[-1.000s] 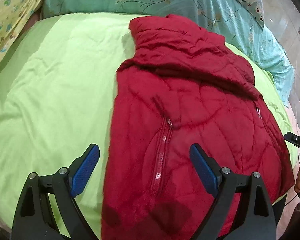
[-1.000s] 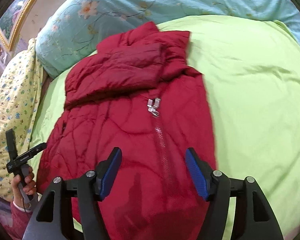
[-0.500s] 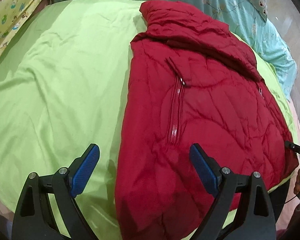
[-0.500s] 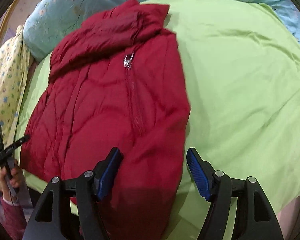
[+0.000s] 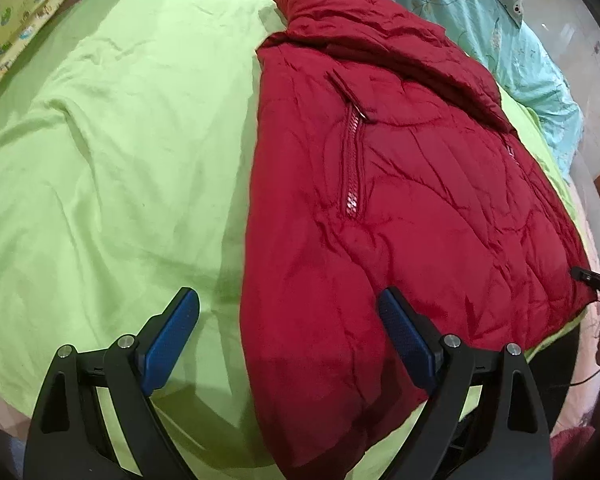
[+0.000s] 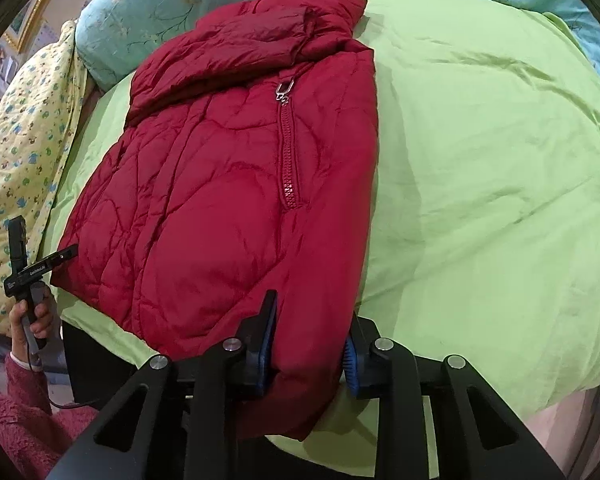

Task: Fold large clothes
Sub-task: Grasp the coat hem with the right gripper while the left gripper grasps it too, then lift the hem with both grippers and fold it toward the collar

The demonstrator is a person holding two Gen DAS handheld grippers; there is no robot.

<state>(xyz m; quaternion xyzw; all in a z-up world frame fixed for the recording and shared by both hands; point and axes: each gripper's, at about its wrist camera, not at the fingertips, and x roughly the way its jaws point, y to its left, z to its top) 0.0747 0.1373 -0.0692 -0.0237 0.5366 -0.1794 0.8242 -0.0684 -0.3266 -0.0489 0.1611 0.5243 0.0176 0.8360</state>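
Observation:
A dark red quilted jacket point(image 5: 400, 200) lies zipped and partly folded on a green sheet point(image 5: 120, 160), collar toward the far pillows. My left gripper point(image 5: 286, 300) is open above the jacket's near hem, one blue pad over the sheet and the other over the red fabric. In the right wrist view the jacket point(image 6: 220, 200) reaches down to my right gripper point(image 6: 310, 320). Its jaws are closing, and the near corner of the hem is pinched between the pads. The far pad is half hidden by the fabric.
A teal floral quilt point(image 6: 160, 8) lies beyond the collar, and a yellow patterned blanket point(image 6: 16, 140) lies at the side. A hand in a pink fleece sleeve point(image 6: 32, 312) holds the other gripper's handle at the bed edge. Green sheet point(image 6: 480, 160) spreads beside the jacket.
Both grippers have come down toward the jacket's near hem. The right jaws have gone from wide apart to pinching the hem corner. The left jaws stay wide.

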